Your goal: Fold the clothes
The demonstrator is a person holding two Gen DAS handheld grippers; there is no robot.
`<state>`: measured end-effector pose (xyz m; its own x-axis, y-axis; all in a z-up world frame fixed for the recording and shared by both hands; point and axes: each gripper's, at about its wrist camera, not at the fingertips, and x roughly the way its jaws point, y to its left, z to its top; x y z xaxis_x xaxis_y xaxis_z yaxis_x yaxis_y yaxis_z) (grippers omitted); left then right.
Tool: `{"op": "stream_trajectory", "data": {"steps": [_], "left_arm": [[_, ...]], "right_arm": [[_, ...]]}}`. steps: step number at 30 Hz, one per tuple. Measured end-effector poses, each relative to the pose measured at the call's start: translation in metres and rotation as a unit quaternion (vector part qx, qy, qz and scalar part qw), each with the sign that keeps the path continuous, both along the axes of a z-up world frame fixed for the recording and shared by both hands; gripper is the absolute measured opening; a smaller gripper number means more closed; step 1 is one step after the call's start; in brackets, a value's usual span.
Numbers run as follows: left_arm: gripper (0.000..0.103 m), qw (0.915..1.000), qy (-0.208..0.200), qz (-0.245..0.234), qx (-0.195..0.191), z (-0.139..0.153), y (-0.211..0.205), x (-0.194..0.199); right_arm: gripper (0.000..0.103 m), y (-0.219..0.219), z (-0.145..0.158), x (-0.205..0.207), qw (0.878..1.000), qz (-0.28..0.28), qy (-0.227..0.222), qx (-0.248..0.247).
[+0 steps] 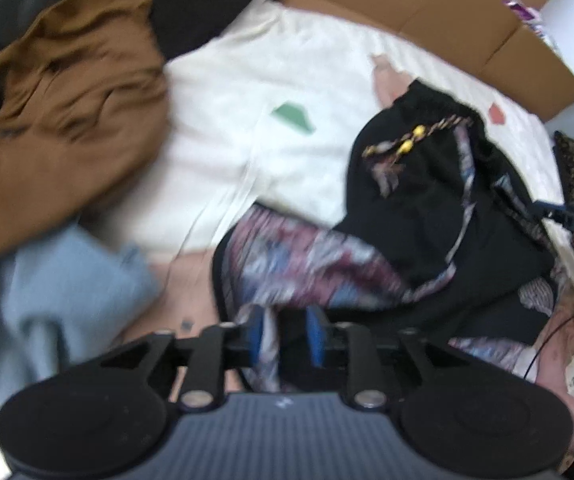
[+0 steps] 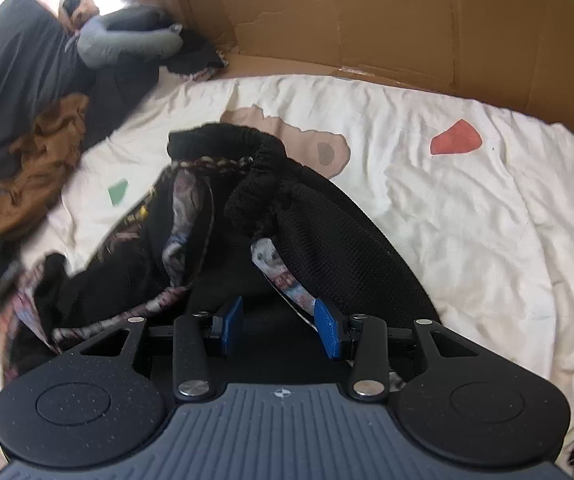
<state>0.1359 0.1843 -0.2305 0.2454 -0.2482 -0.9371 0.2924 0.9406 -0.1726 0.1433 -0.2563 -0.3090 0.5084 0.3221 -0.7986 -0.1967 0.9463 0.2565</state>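
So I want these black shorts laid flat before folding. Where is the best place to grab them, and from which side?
Probably the gathered elastic waistband of the black shorts. It stands bunched and raised off the white sheet, giving a thick ridge to pinch. Come from the near side with the right tool, whose pads stand apart right behind it.

Left wrist: low, close, blurred, apparently facing across the bedsheet (image 1: 307, 60).
Right wrist: low, facing the cardboard (image 2: 367, 28).
Shared: black shorts (image 1: 427, 184).
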Motion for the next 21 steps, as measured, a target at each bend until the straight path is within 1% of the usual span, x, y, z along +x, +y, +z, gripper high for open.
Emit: {"op": "stream_trajectory", "data": {"steps": [1, 4, 7, 11, 12, 13, 14, 16, 19, 21], "left_arm": [[0.035, 0.9999, -0.009, -0.007, -0.003, 0.001, -0.007, 0.006], [0.035, 0.9992, -0.029, -0.022, -0.018, -0.002, -0.031, 0.028], [0.043, 0.9977, -0.048, -0.039, -0.030, -0.008, -0.055, 0.047], [0.044, 0.9957, -0.058, -0.060, -0.040, -0.014, -0.083, 0.068], [0.045, 0.9951, -0.061, -0.066, -0.042, -0.016, -0.090, 0.073], [0.051, 0.9945, -0.064, -0.071, -0.044, -0.017, -0.097, 0.078], [0.053, 0.9938, -0.066, -0.076, -0.047, -0.019, -0.104, 0.083], [0.054, 0.9923, -0.072, -0.087, -0.051, -0.022, -0.117, 0.094], [0.058, 0.9927, -0.057, -0.096, -0.047, -0.034, -0.131, 0.102], [0.058, 0.9933, -0.050, -0.096, -0.041, -0.044, -0.136, 0.105]], "right_arm": [[0.046, 0.000, 0.001, 0.001, 1.000, -0.003, 0.000, 0.005], [0.047, 0.003, 0.003, 0.003, 1.000, 0.002, -0.011, -0.005], [0.047, 0.005, 0.001, 0.005, 1.000, 0.005, -0.015, -0.011], [0.047, 0.006, -0.001, 0.004, 1.000, -0.002, -0.008, -0.009], [0.047, 0.005, -0.001, 0.004, 1.000, -0.002, -0.006, -0.004], [0.047, 0.005, -0.001, 0.004, 1.000, -0.001, -0.005, -0.004], [0.047, 0.006, -0.001, 0.004, 1.000, -0.001, -0.007, -0.008], [0.047, 0.006, -0.001, 0.004, 1.000, -0.002, -0.007, -0.013], [0.047, 0.007, -0.003, 0.005, 1.000, -0.007, -0.006, -0.019], [0.047, 0.008, -0.003, 0.005, 1.000, -0.007, -0.008, -0.025]]}}
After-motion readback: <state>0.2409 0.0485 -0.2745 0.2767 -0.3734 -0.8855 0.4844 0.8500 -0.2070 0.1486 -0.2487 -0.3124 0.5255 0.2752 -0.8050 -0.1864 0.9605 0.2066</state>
